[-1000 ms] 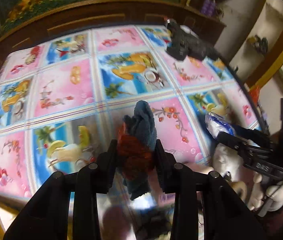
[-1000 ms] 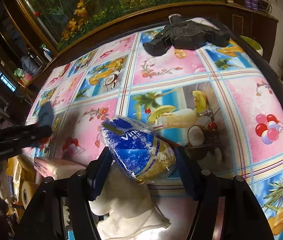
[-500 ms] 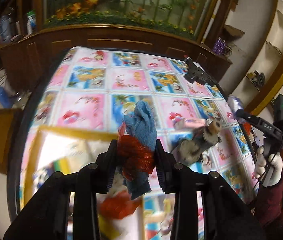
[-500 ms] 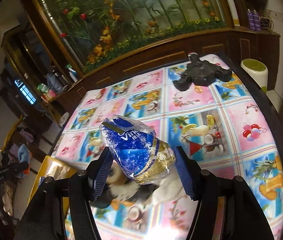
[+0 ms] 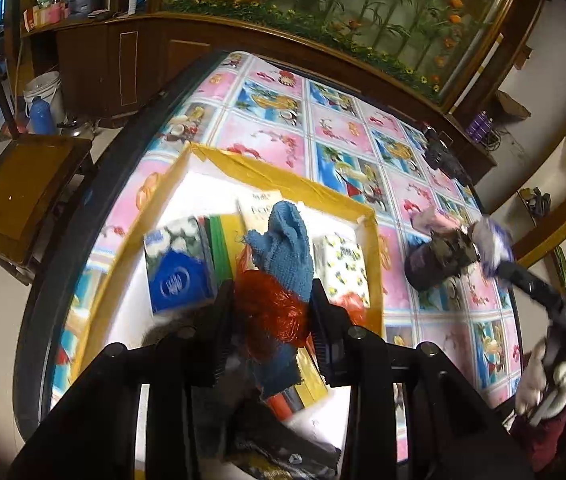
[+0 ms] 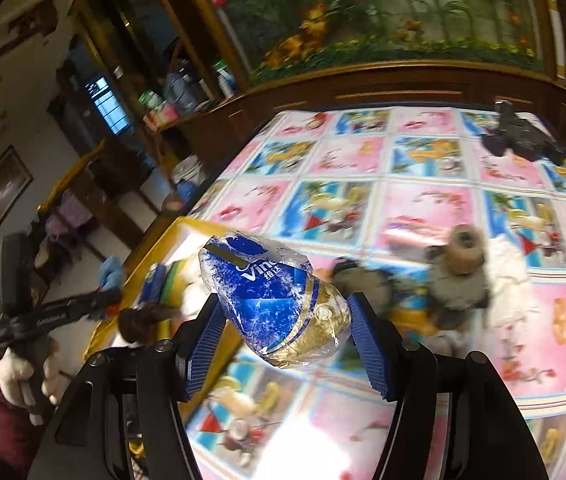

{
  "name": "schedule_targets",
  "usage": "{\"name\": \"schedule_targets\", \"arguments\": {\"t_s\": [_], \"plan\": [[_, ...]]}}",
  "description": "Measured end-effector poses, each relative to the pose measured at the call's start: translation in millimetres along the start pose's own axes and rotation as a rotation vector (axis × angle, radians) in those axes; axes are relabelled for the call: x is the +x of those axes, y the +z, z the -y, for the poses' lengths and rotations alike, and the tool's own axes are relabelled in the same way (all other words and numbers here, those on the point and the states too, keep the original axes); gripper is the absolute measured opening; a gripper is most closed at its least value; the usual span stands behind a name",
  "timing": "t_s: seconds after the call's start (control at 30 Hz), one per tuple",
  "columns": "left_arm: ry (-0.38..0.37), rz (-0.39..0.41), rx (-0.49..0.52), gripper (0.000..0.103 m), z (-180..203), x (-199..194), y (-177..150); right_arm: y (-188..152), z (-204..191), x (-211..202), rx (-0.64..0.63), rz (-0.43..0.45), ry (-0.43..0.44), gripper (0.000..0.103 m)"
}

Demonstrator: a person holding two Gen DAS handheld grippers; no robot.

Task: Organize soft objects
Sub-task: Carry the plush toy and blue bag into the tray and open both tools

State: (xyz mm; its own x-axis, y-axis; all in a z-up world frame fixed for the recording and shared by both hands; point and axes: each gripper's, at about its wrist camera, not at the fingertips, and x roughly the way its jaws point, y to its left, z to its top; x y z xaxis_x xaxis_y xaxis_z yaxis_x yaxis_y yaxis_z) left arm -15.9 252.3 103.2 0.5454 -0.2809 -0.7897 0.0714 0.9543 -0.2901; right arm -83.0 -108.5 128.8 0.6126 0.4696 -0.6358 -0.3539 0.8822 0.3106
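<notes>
Left hand-held gripper (image 5: 271, 312): clamped on a bundle of blue cloth (image 5: 283, 248) and red mesh (image 5: 271, 316); the cloth stood up between the black fingers (image 5: 215, 320) and hung below them.
Bundle's place: in the air over the yellow-rimmed box (image 5: 283, 178), above the packets already inside.
Box contents: a blue-and-white tissue pack (image 5: 179, 264) at the left, a white patterned pack (image 5: 341, 268) at the right, green and yellow items between them.
Right hand-held gripper (image 6: 287, 320): clamped on a blue, white and gold tissue packet (image 6: 271, 300), its blue pads (image 6: 205, 344) pressing both sides.
Packet's place: held off the counter (image 6: 423, 208), near the box's right edge; the box (image 6: 187, 224) lay to the left in the right wrist view.
Counter: covered in a pink and blue picture-square cloth; a grey plush toy (image 6: 459, 276) lay blurred beside the box, and a black object (image 6: 523, 140) sat at the far right corner.
Person: a white-gloved hand (image 6: 23, 376) held the left tool's grip.
</notes>
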Motion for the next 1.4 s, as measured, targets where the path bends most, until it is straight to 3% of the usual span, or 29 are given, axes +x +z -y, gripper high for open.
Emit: {"name": "schedule_targets", "arguments": {"t_s": [0.33,0.63,0.73,0.9,1.2,1.4], "plan": [[0.043,-0.049,-0.06,0.032,-29,56,47,-21,-93,58,-0.15,-0.164,0.088,0.062],[0.063,-0.105,-0.11,0.033,-49,99,58,-42,-131,98,-0.199,-0.293,0.127,0.063],[0.03,-0.122,-0.135,0.037,-53,105,58,-44,-140,102,-0.235,-0.295,0.11,0.065],[-0.008,-0.11,-0.133,0.055,-52,100,59,-47,-148,110,-0.277,-0.273,0.081,0.073],[-0.071,-0.064,-0.164,0.057,-43,66,58,-47,-143,88,-0.266,-0.208,0.088,0.077],[-0.099,-0.007,-0.139,0.057,-12,25,41,-53,-125,64,-0.218,-0.164,0.088,0.077]]}}
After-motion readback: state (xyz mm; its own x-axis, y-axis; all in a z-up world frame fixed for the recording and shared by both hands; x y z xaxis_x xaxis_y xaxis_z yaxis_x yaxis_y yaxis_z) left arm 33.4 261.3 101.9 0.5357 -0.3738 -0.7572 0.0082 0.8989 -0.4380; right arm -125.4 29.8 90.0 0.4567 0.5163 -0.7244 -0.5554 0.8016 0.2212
